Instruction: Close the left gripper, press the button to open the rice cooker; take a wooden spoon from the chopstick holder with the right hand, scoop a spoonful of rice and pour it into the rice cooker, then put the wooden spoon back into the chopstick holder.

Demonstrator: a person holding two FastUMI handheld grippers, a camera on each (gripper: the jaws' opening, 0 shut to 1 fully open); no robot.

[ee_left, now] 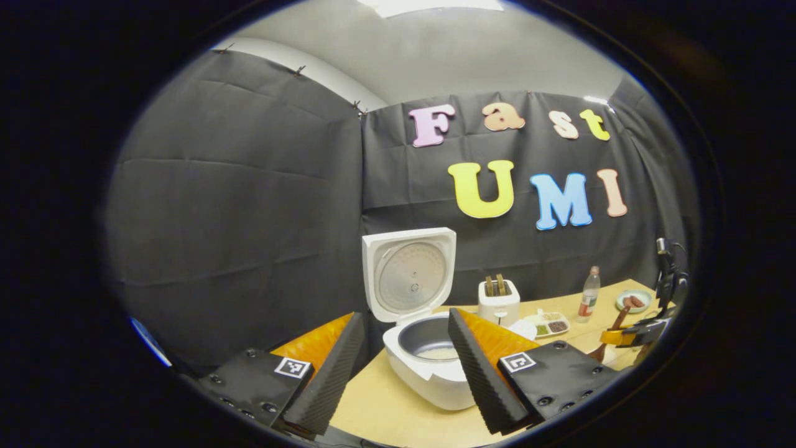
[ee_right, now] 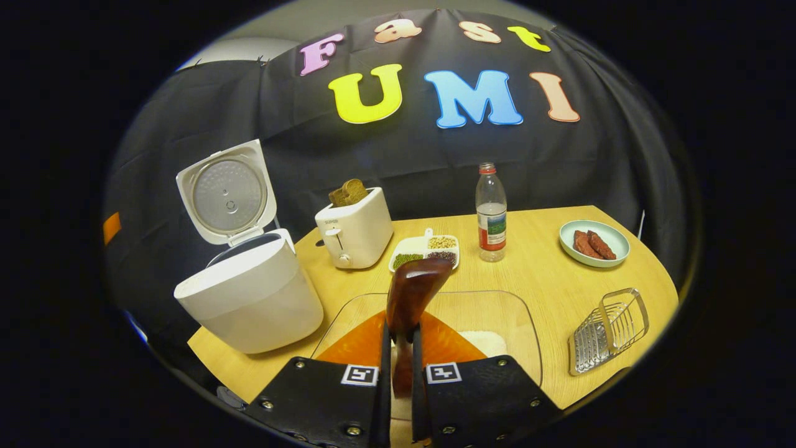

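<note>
In the right gripper view, your right gripper [ee_right: 401,373] sits at the bottom centre, its two fingers clamped together on the handle of the wooden spoon [ee_right: 410,298], which rises up the middle of the frame. Just behind it lies a clear glass dish [ee_right: 497,311] with white rice [ee_right: 488,342] in it. At left centre the rice cooker [ee_right: 255,292] stands with its lid [ee_right: 227,193] swung up. A toaster [ee_right: 354,233] sits right of it, then a small divided tray [ee_right: 426,249], a bottle [ee_right: 491,214] and a plate [ee_right: 594,242] toward the right edge. A wire rack [ee_right: 609,330] lies at lower right.

In the left gripper view, your left gripper [ee_left: 404,367] is at the bottom with its fingers spread well apart, holding nothing. The open cooker shows between them, rice visible in the pot. The table [ee_left: 385,404] lies beneath.
</note>
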